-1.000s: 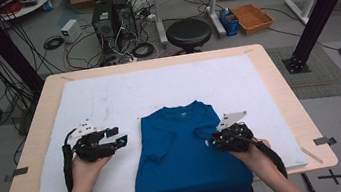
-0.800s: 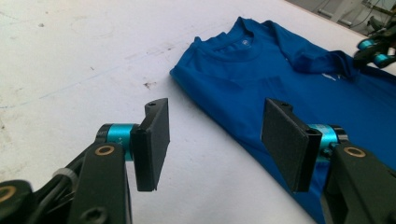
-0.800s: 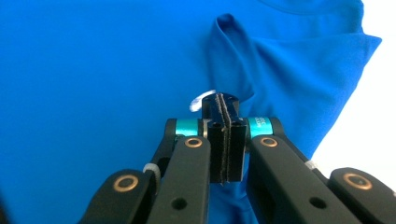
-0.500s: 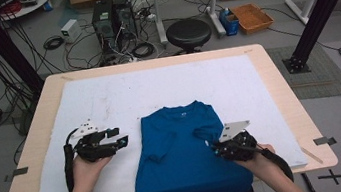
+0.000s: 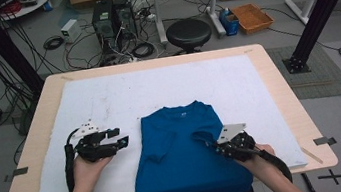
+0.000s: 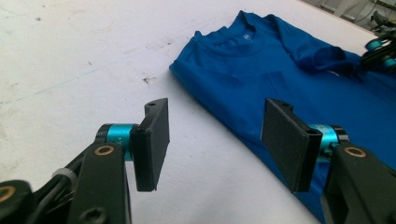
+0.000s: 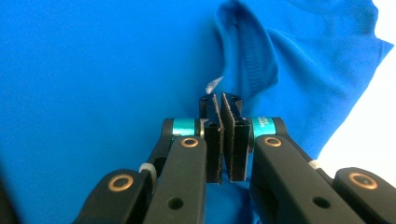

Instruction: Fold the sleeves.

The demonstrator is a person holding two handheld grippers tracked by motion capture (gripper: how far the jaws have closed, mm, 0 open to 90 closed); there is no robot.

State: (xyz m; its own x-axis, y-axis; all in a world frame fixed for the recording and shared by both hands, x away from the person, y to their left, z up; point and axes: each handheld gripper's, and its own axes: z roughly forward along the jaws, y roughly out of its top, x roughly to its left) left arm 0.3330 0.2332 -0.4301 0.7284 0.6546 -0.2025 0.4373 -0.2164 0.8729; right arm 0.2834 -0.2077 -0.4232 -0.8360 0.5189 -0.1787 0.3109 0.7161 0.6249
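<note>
A blue T-shirt (image 5: 188, 164) lies face up on the white mat, collar away from me, its hem hanging over the near edge. Its right sleeve (image 5: 203, 136) is folded in over the chest. My right gripper (image 5: 214, 146) has just closed its jaws; in the right gripper view the pads (image 7: 220, 100) meet on the edge of that sleeve (image 7: 252, 51), which rises in a fold from them. Left of the shirt my left gripper (image 5: 119, 137) hovers open, and between its pads (image 6: 215, 135) there is only mat, with the shirt (image 6: 261, 60) beyond.
The white mat (image 5: 108, 99) covers most of the wooden table (image 5: 278, 86). A black stool (image 5: 188, 33), computer cases, cables and an orange box stand on the floor behind the table. Black frame posts rise at both far corners.
My right gripper has slid slightly toward the table's near edge and stays at the folded sleeve. The left gripper has not moved.
</note>
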